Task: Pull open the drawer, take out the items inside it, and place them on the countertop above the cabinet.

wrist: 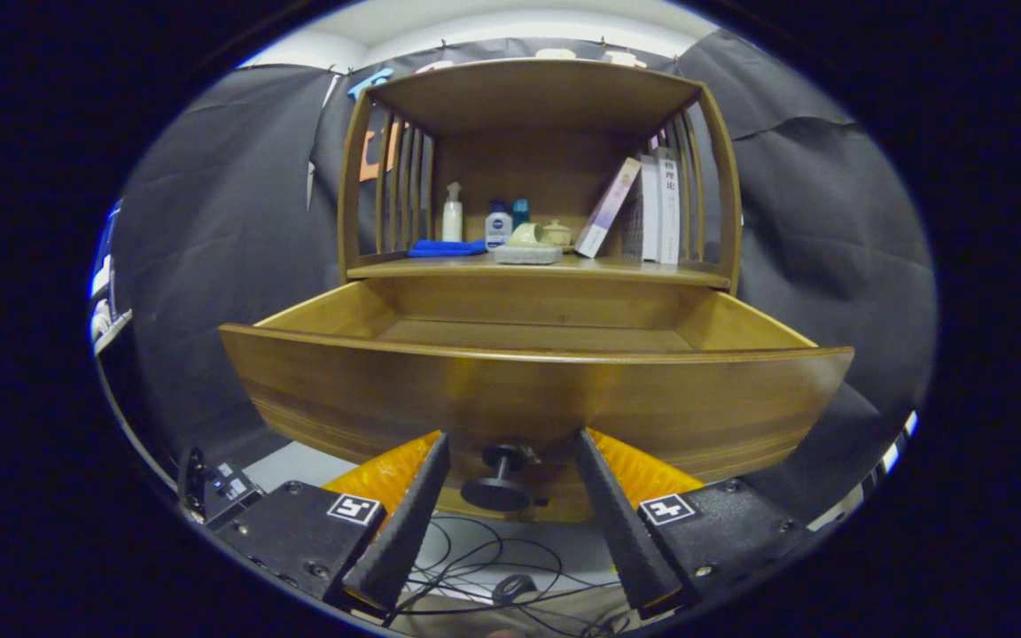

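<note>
The wooden drawer [535, 390] stands pulled well out of the cabinet, its curved front panel just ahead of my fingers. Its dark round knob [497, 483] sits between my two fingers, with a gap on either side. My gripper [510, 439] is open, its tips close to the drawer front. The far part of the drawer floor [533, 335] that I can see is bare wood; the near part is hidden behind the front panel. Above the drawer lies the countertop [652, 270].
On the countertop stand a blue cloth [444, 248], a white spray bottle [452, 214], a small lotion bottle [498, 227], a pale green cup [526, 235] on a grey tray [527, 254], and leaning books [643, 211]. Cables [475, 567] lie on the floor below.
</note>
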